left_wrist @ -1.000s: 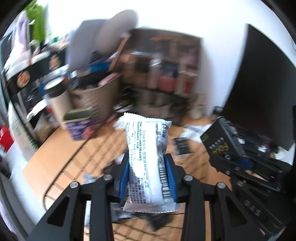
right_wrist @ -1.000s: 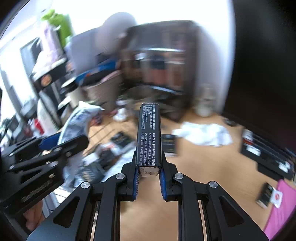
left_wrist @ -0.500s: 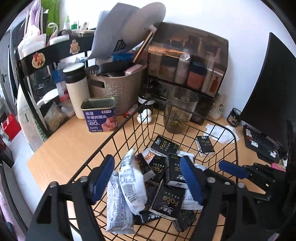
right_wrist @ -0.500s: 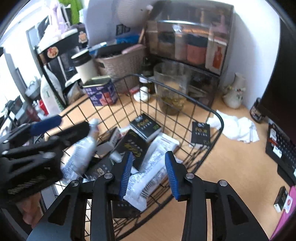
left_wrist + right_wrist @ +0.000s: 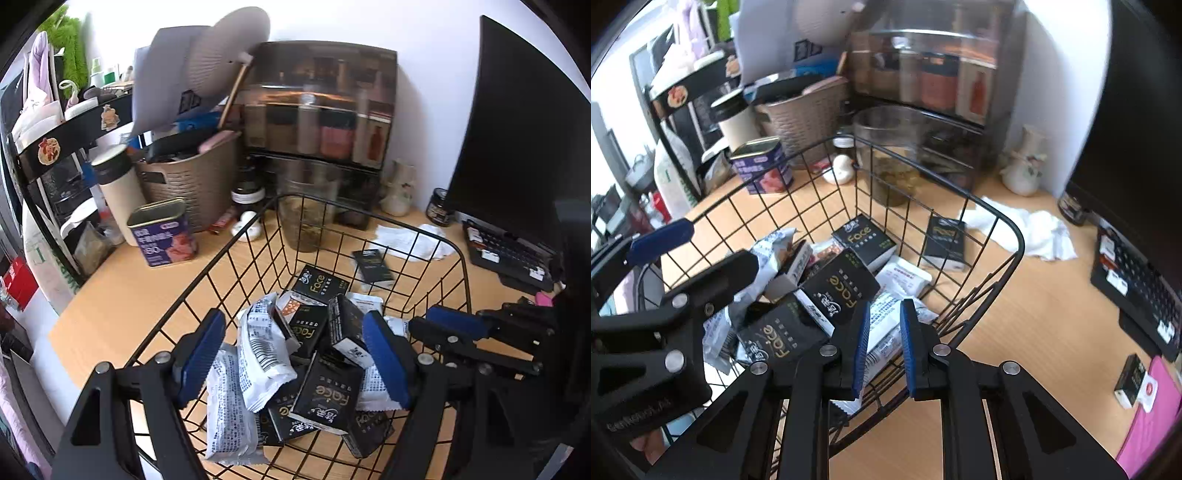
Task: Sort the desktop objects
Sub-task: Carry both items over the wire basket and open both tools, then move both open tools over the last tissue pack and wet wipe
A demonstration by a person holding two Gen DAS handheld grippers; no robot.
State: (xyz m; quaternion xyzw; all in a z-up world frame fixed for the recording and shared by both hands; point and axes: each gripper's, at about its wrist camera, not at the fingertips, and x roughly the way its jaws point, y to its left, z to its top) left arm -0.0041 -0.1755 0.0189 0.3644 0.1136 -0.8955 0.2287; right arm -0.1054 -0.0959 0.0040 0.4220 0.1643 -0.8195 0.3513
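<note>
The wire basket (image 5: 1015, 236) sits on the wooden desk and is already full of black boxes and white packets. One black box (image 5: 943, 238) is not inside yet. It lies flat on the desk, just beside the far wall of the basket, with its long side pointing away from the grippers. The right gripper (image 5: 882, 345) is nearer to it, and the box lies ahead of it and a little to the right, past the basket's rim. Its jaws have just been closing and are nearly pressed together, holding nothing. The left gripper (image 5: 295, 356) hangs over the pile, spread wide and empty.
</note>
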